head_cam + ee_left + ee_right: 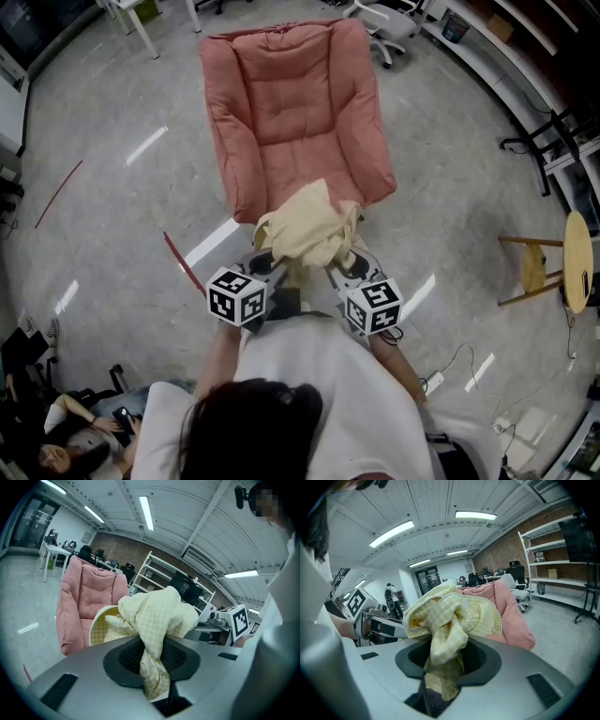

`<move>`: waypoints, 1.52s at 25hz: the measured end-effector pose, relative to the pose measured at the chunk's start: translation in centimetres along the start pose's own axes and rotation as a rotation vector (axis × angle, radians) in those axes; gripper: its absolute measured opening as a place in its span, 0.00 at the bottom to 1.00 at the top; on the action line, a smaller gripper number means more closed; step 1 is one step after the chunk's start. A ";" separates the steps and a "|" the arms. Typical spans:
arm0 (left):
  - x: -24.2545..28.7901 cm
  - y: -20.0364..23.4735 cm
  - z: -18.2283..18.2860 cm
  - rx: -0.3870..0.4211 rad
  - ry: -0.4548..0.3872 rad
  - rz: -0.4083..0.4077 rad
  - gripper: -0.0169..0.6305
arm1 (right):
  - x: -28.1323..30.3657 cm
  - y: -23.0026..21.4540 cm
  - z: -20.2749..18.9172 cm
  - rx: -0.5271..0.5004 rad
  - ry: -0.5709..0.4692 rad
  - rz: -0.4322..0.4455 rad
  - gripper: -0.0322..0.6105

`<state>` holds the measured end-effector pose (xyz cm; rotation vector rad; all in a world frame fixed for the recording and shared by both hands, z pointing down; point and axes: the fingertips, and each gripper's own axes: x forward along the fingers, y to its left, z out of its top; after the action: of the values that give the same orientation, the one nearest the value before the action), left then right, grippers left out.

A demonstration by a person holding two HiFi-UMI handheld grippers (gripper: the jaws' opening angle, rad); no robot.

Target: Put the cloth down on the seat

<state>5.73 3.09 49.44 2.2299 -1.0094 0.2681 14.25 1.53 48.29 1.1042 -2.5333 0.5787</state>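
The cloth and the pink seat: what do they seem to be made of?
The cloth looks like thin woven fabric, perhaps cotton: pale yellow with a fine check, matte, crumpled into soft folds. The seat looks like padded textile upholstery: pink, matte, with stitched quilting lines and puffy cushions. The exact fibre of either cannot be told.

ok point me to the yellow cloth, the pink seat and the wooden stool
yellow cloth (pixel 307 230): head view, middle of the bunched fabric
pink seat (pixel 291 112): head view, middle of the quilted cushion
wooden stool (pixel 578 261): head view, its round top
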 end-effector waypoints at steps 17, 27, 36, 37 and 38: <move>7.1 11.1 8.9 -0.026 0.053 -0.023 0.18 | 12.5 -6.8 6.0 0.016 0.090 -0.032 0.30; 10.4 17.5 12.3 -0.019 0.134 -0.067 0.18 | 19.2 -9.4 7.9 0.048 0.153 -0.086 0.30; 14.0 21.8 14.6 -0.022 0.195 -0.066 0.18 | 24.2 -12.8 8.8 0.066 0.209 -0.115 0.30; 14.4 22.2 14.7 -0.029 0.200 -0.062 0.18 | 24.6 -13.2 8.8 0.071 0.215 -0.116 0.30; 14.8 22.5 14.8 -0.036 0.204 -0.056 0.18 | 25.0 -13.6 8.7 0.076 0.220 -0.116 0.30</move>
<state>-1.84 -26.03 55.68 2.1449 -0.8344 0.4398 7.02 -26.60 54.92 1.1372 -2.2616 0.7277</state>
